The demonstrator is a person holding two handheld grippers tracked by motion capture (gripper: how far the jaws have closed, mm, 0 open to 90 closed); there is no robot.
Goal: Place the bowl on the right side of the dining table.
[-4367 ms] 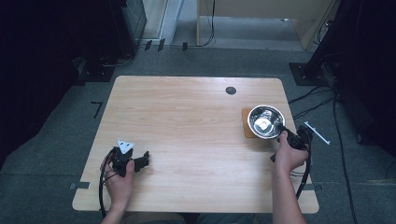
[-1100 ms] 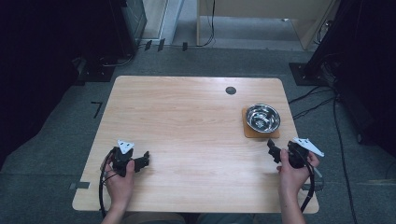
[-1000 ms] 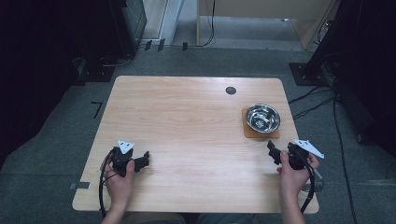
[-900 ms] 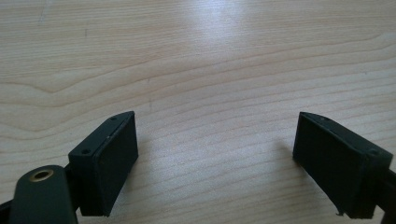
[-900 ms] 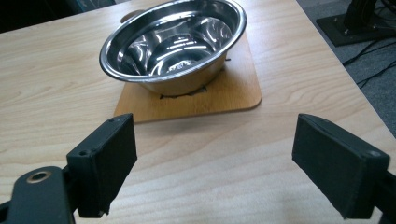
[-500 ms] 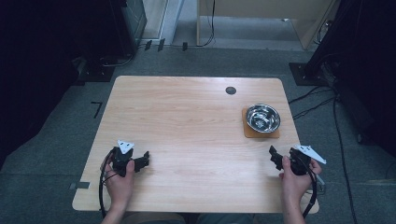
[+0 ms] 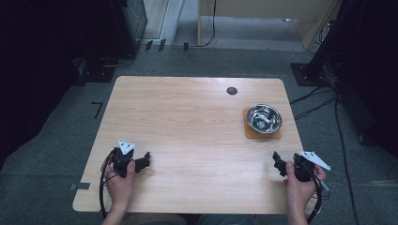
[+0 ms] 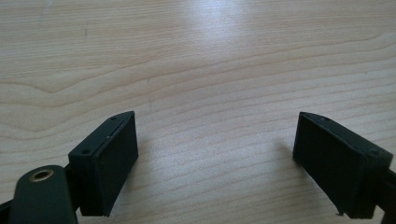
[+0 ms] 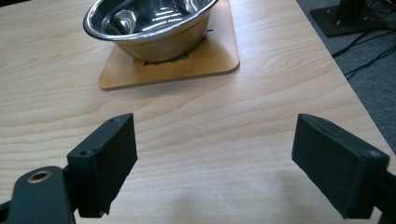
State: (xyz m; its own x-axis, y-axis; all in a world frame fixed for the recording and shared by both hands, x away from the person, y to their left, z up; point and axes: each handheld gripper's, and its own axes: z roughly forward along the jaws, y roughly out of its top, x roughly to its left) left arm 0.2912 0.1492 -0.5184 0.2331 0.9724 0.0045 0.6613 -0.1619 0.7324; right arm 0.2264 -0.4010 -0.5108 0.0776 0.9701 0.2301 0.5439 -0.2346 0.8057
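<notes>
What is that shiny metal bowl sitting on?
The metal bowl sits on a thin wooden mat on the table. The mat's middle is covered by the bowl.

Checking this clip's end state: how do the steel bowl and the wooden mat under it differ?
The steel bowl is round, shiny and deep; the wooden mat is square with rounded corners, matte and flat. The bowl stands on top, and the mat lies directly on the table, its edges showing past the bowl. Both sit together at the table's right side, ahead of the open right gripper, touched by neither gripper.
</notes>
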